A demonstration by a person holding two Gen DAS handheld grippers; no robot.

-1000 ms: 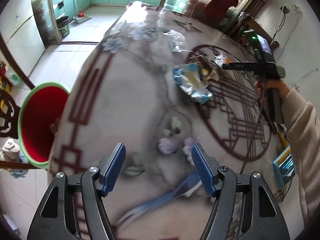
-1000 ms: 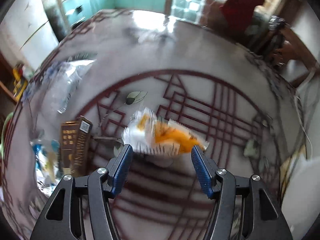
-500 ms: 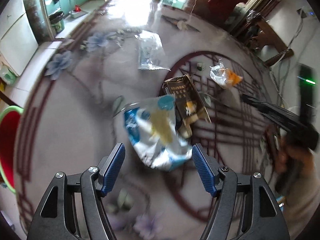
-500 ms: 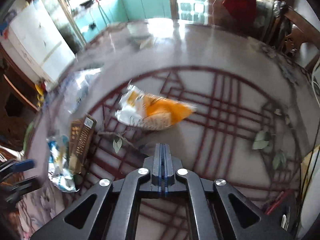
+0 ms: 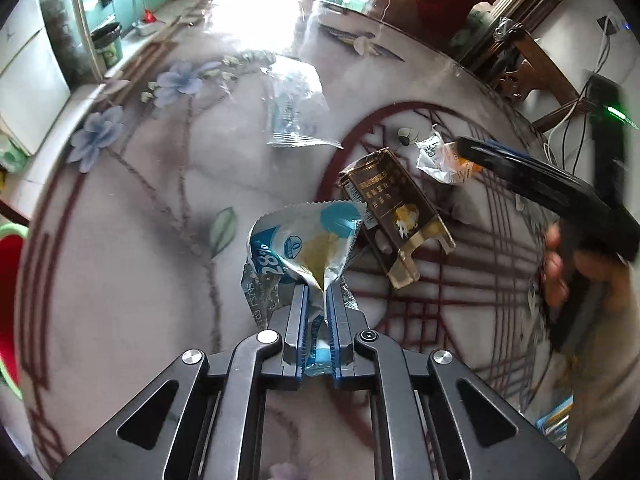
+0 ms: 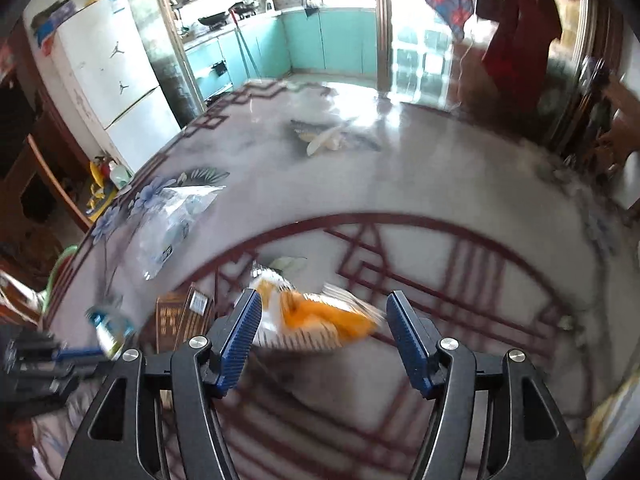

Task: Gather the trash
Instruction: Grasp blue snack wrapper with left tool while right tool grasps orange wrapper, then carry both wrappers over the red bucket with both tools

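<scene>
the left gripper (image 5: 316,300) pinches the blue wrapper (image 5: 306,240) on the table (image 5: 132,248), while the right gripper (image 6: 324,320), spread wide, straddles the orange wrapper (image 6: 320,314) and should settle lower before squeezing mid-packet.

A: What stands past the table (image 6: 400,184)?
B: A white fridge (image 6: 108,80) off its far left edge; teal cabinets (image 6: 320,40) behind; red cloth (image 6: 520,32) hanging at the far right.
</scene>
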